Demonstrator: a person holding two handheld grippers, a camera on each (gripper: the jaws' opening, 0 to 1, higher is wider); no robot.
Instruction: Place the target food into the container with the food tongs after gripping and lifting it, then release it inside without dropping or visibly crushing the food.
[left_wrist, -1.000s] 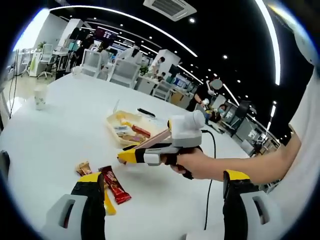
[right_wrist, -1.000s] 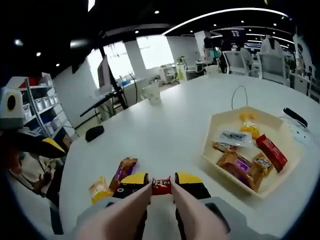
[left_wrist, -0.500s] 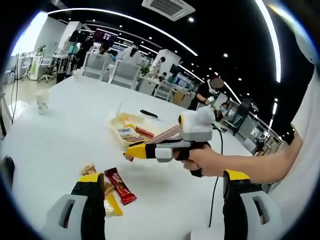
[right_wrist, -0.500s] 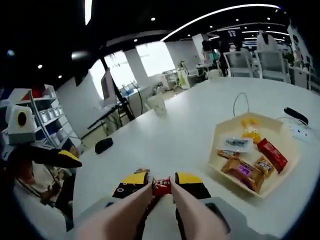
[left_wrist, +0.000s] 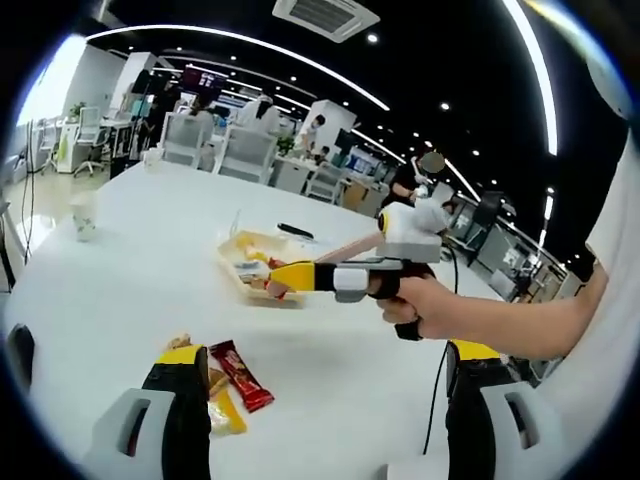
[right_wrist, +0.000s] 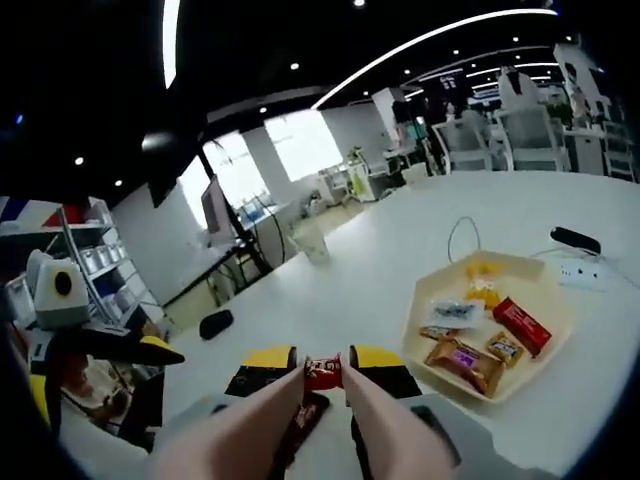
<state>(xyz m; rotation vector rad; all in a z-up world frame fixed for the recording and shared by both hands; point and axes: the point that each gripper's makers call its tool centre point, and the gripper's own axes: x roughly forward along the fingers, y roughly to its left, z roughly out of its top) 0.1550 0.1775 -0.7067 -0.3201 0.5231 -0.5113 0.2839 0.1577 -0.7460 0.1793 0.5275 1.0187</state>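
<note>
A small red snack pack (right_wrist: 322, 372) is pinched between the yellow-tipped jaws of my right gripper (right_wrist: 322, 362), held in the air above the white table. The cream hexagonal tray (right_wrist: 412, 318), with several wrapped snacks in it, lies ahead and to the right. In the left gripper view the right gripper (left_wrist: 278, 280), in a person's hand, hovers at the near edge of the tray (left_wrist: 228, 260) with the red pack (left_wrist: 268, 291) at its tip. My left gripper (left_wrist: 325, 352) stands open and empty, low over the table.
Loose snacks lie on the table near my left jaw: a red bar (left_wrist: 240, 375), a yellow pack (left_wrist: 221, 412) and a brown one (left_wrist: 180, 343). A paper cup (right_wrist: 318, 243), a black mouse-like object (right_wrist: 215, 322), a cable (right_wrist: 460, 235) and a white power strip (right_wrist: 580, 272) surround the tray.
The right gripper has risen with the red pack and travelled from above the loose snacks towards the tray. The left gripper has stayed open.
</note>
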